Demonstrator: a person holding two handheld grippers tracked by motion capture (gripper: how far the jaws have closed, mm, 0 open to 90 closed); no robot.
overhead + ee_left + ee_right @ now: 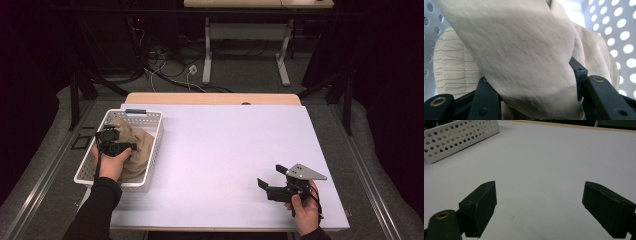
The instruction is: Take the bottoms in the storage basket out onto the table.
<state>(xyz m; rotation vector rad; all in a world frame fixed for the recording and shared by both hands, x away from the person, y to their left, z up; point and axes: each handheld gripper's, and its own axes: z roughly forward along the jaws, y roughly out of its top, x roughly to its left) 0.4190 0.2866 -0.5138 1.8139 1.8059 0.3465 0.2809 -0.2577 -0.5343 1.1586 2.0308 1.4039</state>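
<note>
White table [225, 150], perforated basket [150, 150] at its left edge — beige cloth [140, 147] bunched inside. My left gripper [116, 146] has its jaws clamped on a thick fold; lift straight up so it clears the rim. Right gripper [280, 189] waits near right, jaws wide apart, holding nothing.

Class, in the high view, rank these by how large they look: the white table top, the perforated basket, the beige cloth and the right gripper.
1. White table top
2. Perforated basket
3. Beige cloth
4. Right gripper, though it looks close to the cloth's visible part.
</note>
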